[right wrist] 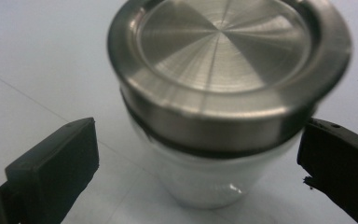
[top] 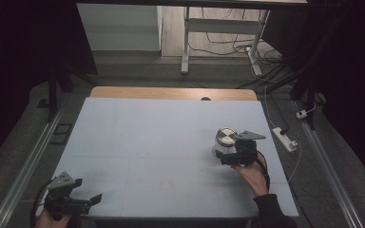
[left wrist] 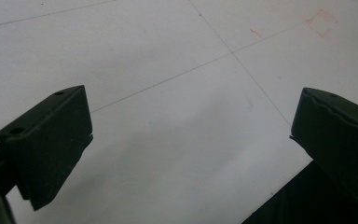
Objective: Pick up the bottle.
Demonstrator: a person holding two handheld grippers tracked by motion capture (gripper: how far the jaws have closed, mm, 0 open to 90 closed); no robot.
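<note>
right gripper (right wrist: 198,154): jaws held wide either side of the jar (right wrist: 214,140), apparently lined up for a grasp below the steel lid (right wrist: 223,51), not yet closed | jar: upright on the table (top: 147,142), right side | left gripper (left wrist: 186,144): wide open, nothing held, parked at near-left corner

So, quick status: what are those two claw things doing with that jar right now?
Right gripper open, jaws either side of the steel-lidded jar, not clamped. Left gripper open over bare table, near corner. Nothing in the way.
</note>
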